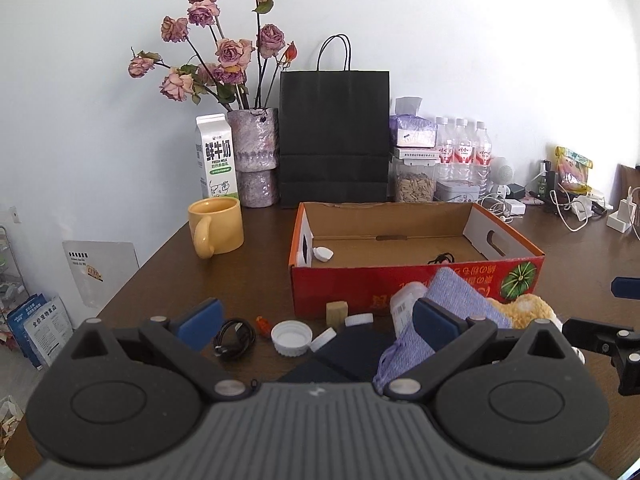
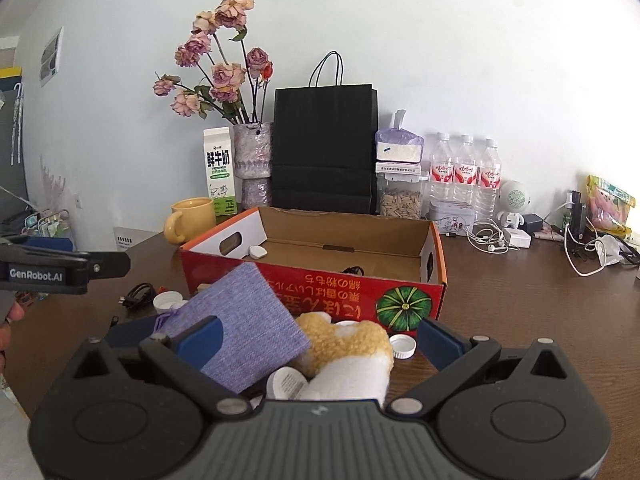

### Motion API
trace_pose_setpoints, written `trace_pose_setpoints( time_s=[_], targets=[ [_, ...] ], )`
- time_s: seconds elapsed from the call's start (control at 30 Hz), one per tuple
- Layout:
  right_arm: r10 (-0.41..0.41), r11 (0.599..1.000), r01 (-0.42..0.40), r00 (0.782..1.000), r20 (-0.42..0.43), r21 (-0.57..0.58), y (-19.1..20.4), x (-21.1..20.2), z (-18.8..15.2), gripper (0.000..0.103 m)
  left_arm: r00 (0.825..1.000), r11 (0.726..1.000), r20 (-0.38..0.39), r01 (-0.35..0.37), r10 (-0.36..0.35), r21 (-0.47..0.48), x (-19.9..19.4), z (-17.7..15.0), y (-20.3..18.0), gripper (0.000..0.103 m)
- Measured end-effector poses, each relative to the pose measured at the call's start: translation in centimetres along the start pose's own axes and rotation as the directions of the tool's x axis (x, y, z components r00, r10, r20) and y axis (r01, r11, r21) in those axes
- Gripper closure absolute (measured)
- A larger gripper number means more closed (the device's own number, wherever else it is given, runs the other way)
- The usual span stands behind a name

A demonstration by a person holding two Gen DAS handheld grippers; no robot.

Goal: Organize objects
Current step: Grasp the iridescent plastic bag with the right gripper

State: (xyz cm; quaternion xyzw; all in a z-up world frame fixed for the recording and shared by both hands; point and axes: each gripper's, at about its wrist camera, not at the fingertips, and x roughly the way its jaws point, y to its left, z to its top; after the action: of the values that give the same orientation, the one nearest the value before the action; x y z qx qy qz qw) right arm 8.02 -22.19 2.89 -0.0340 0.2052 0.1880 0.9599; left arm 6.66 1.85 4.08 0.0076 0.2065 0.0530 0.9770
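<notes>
Clutter lies on the brown table (image 1: 260,280) in front of the red cardboard box (image 1: 360,292), and the left wrist view looks over it from close behind. The left gripper (image 1: 316,320) stands wide open and holds nothing. Between its pads sit a large white cap (image 1: 291,337), a smaller white cap (image 1: 323,339) and a dark flat case (image 1: 352,354), with a coiled black cable (image 1: 234,338) near the left pad. The lavender pouch (image 1: 452,300) lies just behind the right pad, leaning up toward the box wall. Inside the box are only a small white piece (image 1: 323,254) and a black cord (image 1: 442,258), so sorting looks barely begun.

In the right wrist view, the right gripper (image 2: 320,340) is also spread wide and grips nothing. The pouch (image 2: 240,328) slants across its left pad, long axis running from near left up toward the box. A yellow and white plush (image 2: 348,356) lies directly between the pads, just ahead. By my reading the right gripper is nearer the plush and pouch, the left nearer the caps and cable; the box (image 2: 320,284) lies straight ahead of both
</notes>
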Motion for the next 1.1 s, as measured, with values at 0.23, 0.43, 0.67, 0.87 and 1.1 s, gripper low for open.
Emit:
trace_pose_setpoints(
  time_s=[0.23,0.43,0.67,0.87,1.1],
  targets=[
    [0.023,1.0,-0.023,1.0,-0.016,-0.006,2.0,-2.2,-1.8,0.0,1.0,1.0,-0.021,-0.017,0.017,-0.013,-2.9,-2.5,1.3,0.0],
    [0.047,0.999,-0.048,0.998,-0.029,-0.008,4.2,-4.2,-3.2,0.0,0.999,1.0,-0.043,-0.002,0.001,-0.027,-5.6,-4.8,1.6,0.0],
    [0.094,0.995,-0.097,0.993,-0.072,-0.035,6.7,-4.8,-4.7,0.0,0.998,1.0,-0.066,0.024,-0.023,0.005,-7.0,-6.9,1.5,0.0],
    [0.097,0.994,-0.102,0.988,-0.118,-0.04,8.1,-3.3,-5.5,0.0,0.995,1.0,-0.097,0.014,-0.013,0.011,-6.4,-7.9,2.2,0.0],
    [0.143,0.987,-0.151,0.979,-0.143,-0.046,9.2,-0.6,-5.6,0.011,0.992,1.0,-0.121,-0.028,0.026,-0.013,-5.7,-8.4,3.7,0.0]
  ],
)
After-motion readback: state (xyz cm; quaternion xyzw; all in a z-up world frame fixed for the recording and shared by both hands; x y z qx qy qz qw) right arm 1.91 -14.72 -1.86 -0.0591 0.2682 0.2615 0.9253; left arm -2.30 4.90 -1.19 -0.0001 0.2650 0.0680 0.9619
